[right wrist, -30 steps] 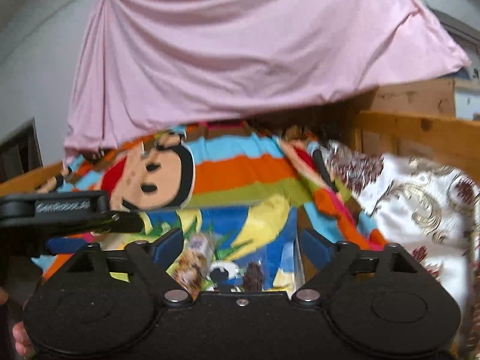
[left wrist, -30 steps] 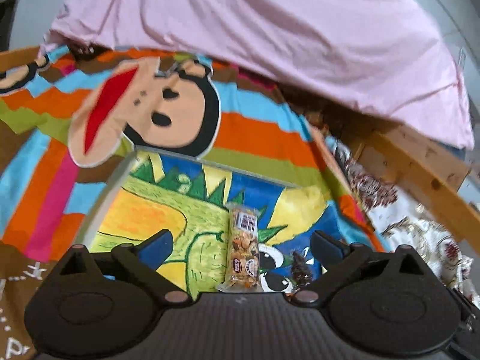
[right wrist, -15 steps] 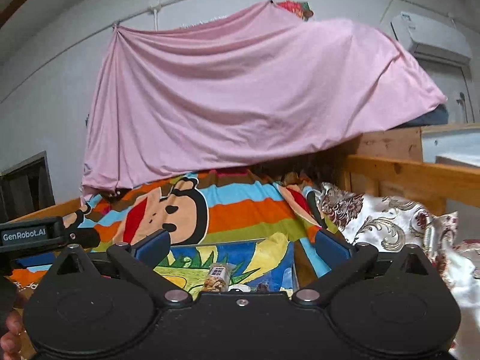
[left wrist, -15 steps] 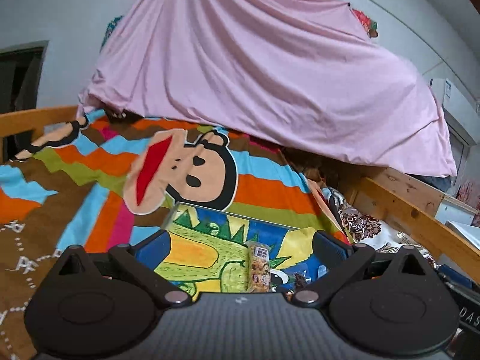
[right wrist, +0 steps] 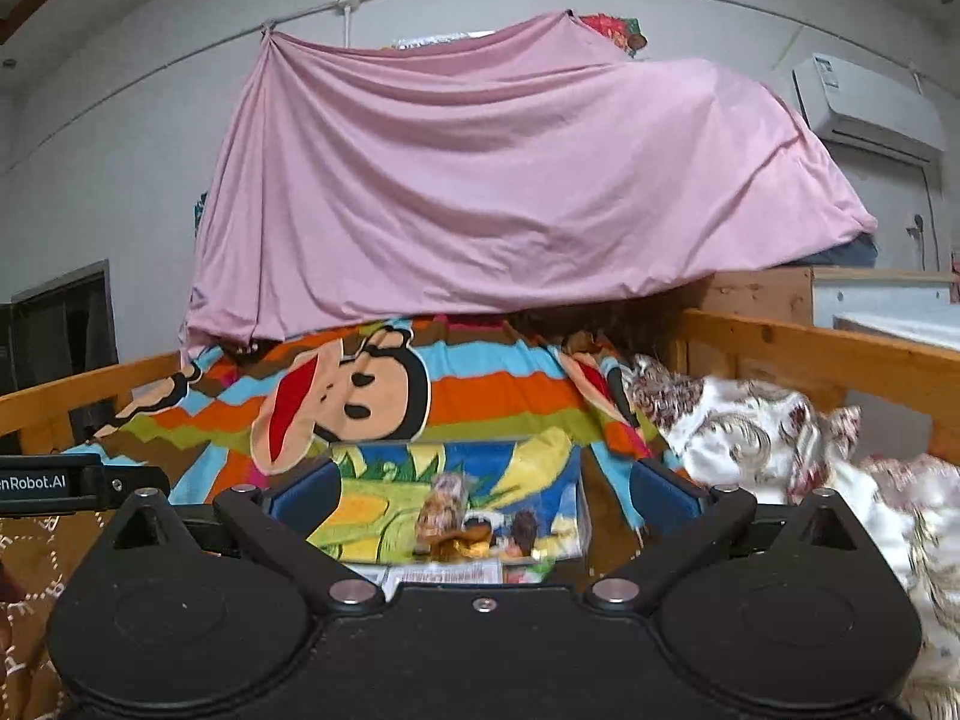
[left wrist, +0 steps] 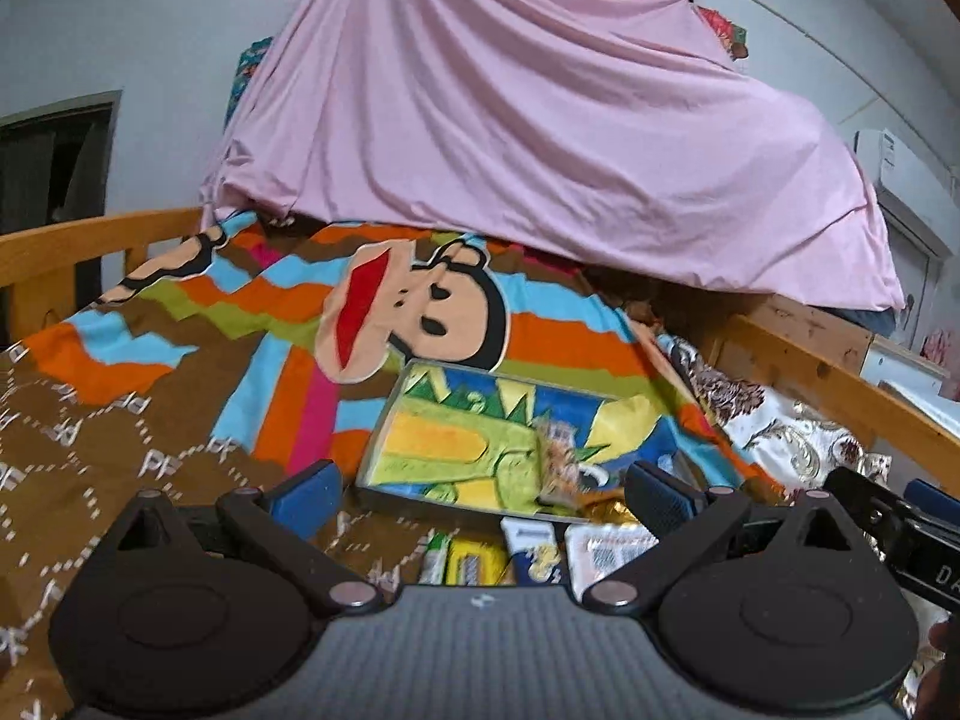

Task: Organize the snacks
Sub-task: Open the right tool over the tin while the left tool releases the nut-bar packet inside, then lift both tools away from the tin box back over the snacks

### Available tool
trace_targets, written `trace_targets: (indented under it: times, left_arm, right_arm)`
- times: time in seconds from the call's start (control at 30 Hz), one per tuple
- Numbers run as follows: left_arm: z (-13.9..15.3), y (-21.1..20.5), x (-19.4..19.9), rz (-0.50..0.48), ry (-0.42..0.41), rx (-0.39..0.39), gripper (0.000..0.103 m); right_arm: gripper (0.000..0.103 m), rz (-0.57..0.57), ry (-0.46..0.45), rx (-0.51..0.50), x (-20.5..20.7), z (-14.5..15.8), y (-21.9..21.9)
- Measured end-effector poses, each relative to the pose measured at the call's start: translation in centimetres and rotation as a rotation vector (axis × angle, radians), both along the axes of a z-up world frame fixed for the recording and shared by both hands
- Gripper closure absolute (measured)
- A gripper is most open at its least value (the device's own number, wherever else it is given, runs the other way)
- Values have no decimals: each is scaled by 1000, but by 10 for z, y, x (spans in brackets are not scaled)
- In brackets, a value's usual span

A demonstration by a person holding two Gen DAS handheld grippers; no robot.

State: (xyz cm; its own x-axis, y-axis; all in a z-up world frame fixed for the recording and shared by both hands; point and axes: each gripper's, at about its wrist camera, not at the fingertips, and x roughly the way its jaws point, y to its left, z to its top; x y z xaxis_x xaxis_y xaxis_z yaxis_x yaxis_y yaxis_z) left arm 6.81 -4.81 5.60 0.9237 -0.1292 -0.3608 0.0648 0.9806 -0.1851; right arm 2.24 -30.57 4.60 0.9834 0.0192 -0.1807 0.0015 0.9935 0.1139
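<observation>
Two grippers hang over the bed with nothing between their pads. The left gripper [left wrist: 483, 489] stands wide open and so does the right gripper [right wrist: 485, 489], whose jaws have just been opening to their widest, with no snack in them. The tray [left wrist: 384, 441], printed with a cartoon dinosaur, lies flat on the striped blanket [left wrist: 270, 372] so packets can be gathered in it. One nut bar [left wrist: 555, 462] already rests inside, at about 3 o'clock from the tray's centre. Loose snack packets [left wrist: 528, 558] sit on the blanket at the tray's 6 o'clock edge, probably waiting their turn.

Compared with a second ago, both views have pulled back from the tray: it looks smaller and farther off, more of the pink sheet [left wrist: 540, 138] and wall shows, and the loose packets have come into sight below it.
</observation>
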Motion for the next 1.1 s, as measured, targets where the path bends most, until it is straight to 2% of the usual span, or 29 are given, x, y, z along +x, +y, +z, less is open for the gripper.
trace_targets:
  times: [0.3, 0.47, 0.63, 0.93, 1.1]
  left_arm:
    - [-26, 9, -25, -20, 61, 45, 1]
    - [-49, 13, -25, -23, 143, 50, 1]
    - [-63, 15, -26, -21, 190, 53, 1]
    - [-70, 17, -22, -26, 221, 55, 1]
    - [-73, 17, -15, -19, 230, 35, 1]
  right_arm:
    - [1, -18, 115, -9, -29, -19, 12]
    - [1, -10, 175, -37, -35, -30, 20]
    - [1, -3, 251, -30, -28, -40, 22]
    - [1, -12, 379, -28, -7, -55, 23]
    - [1, -14, 406, -20, -2, -58, 21]
